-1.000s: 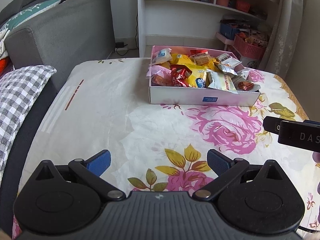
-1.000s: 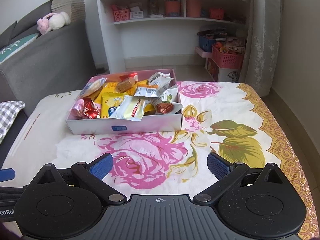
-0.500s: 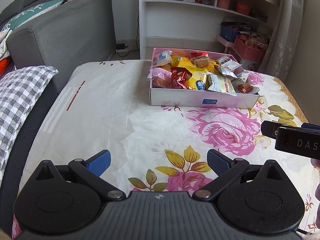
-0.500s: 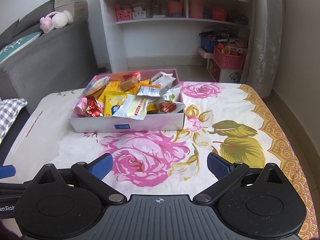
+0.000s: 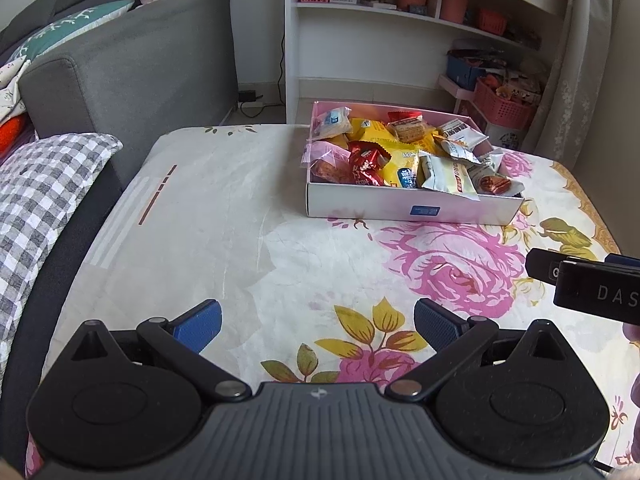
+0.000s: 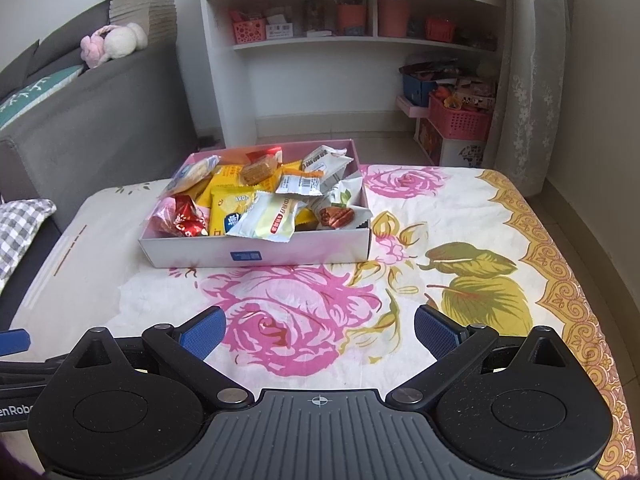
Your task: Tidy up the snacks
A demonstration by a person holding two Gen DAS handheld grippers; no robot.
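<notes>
A shallow white and pink box stands on the flowered table cloth, filled with several wrapped snacks: a red packet, yellow packets, a pale long packet. My left gripper is open and empty, well short of the box and to its left. My right gripper is open and empty, in front of the box. The right gripper's body shows at the right edge of the left wrist view.
A grey sofa with a checked cushion stands on the left. A white shelf unit with baskets is behind the table. Pink baskets sit on the floor by the curtain. The table's right edge is near.
Both grippers have drawn back slightly from the box; it appears a little lower and farther in both views. Both stay open.
</notes>
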